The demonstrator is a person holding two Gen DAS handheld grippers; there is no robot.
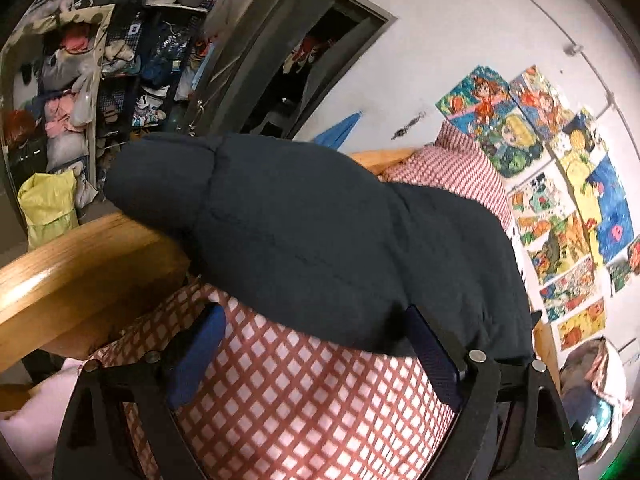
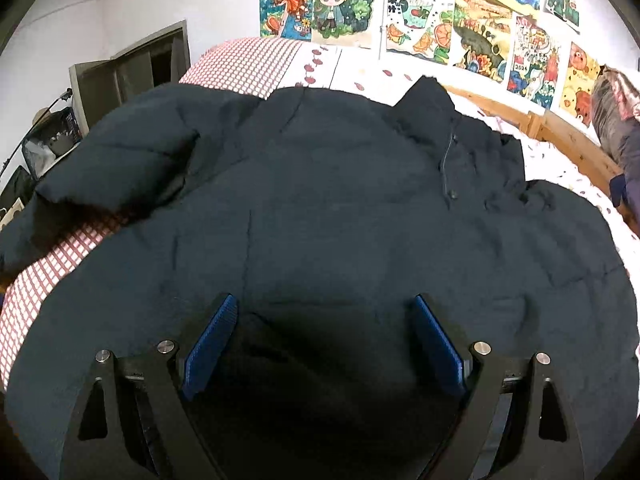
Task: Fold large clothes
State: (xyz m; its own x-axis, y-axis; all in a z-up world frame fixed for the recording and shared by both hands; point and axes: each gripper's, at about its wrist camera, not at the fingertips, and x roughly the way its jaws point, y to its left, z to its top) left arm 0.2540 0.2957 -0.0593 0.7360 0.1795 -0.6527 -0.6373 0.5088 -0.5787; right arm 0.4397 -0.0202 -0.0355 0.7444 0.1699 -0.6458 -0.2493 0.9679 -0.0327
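Note:
A large dark navy padded jacket (image 2: 340, 208) lies spread on a bed, its collar toward the wall and one sleeve (image 2: 120, 168) folded in at the left. My right gripper (image 2: 324, 320) is open just above the jacket's body, with nothing between its blue pads (image 2: 212, 344). In the left wrist view the jacket (image 1: 312, 240) bulges over the red-checked bedcover (image 1: 304, 400). My left gripper (image 1: 316, 336) is open at the jacket's lower edge, its right pad (image 1: 432, 356) at the fabric's edge.
A wooden bed frame (image 1: 80, 272) runs at the left. A red-checked pillow (image 2: 248, 64) lies at the bed's far end. Drawings (image 2: 440, 28) cover the wall. Cluttered shelves (image 1: 120, 72), a yellow bag (image 1: 48, 208) and a dark doorway (image 1: 304, 68) stand beyond.

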